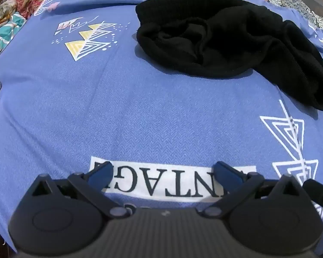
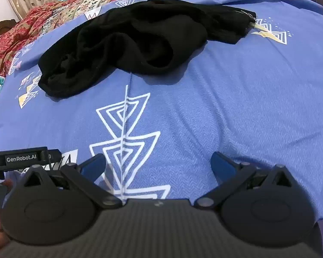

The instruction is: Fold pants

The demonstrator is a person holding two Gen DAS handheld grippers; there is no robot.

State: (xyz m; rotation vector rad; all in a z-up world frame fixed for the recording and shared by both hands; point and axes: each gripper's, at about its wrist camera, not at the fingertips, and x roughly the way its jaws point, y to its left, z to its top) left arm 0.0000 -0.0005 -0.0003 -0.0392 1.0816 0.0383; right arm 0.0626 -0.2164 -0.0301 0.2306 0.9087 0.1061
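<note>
Blue printed bedspread (image 1: 140,111) carries the crumpled black pants (image 1: 215,43) well ahead of both spread, empty grippers, long axis running crosswise (bunched, legs indistinct), right of the left gripper (image 1: 162,172), left of the right gripper (image 2: 159,163)

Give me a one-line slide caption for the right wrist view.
Open right gripper above the blue bedsheet, facing crumpled black pants not yet grasped.

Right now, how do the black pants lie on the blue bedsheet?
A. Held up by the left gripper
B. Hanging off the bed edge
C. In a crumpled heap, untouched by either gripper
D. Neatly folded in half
C: the black pants lie bunched on the blue bedsheet, while the left gripper and right gripper hover short of them, jaws open.
</note>
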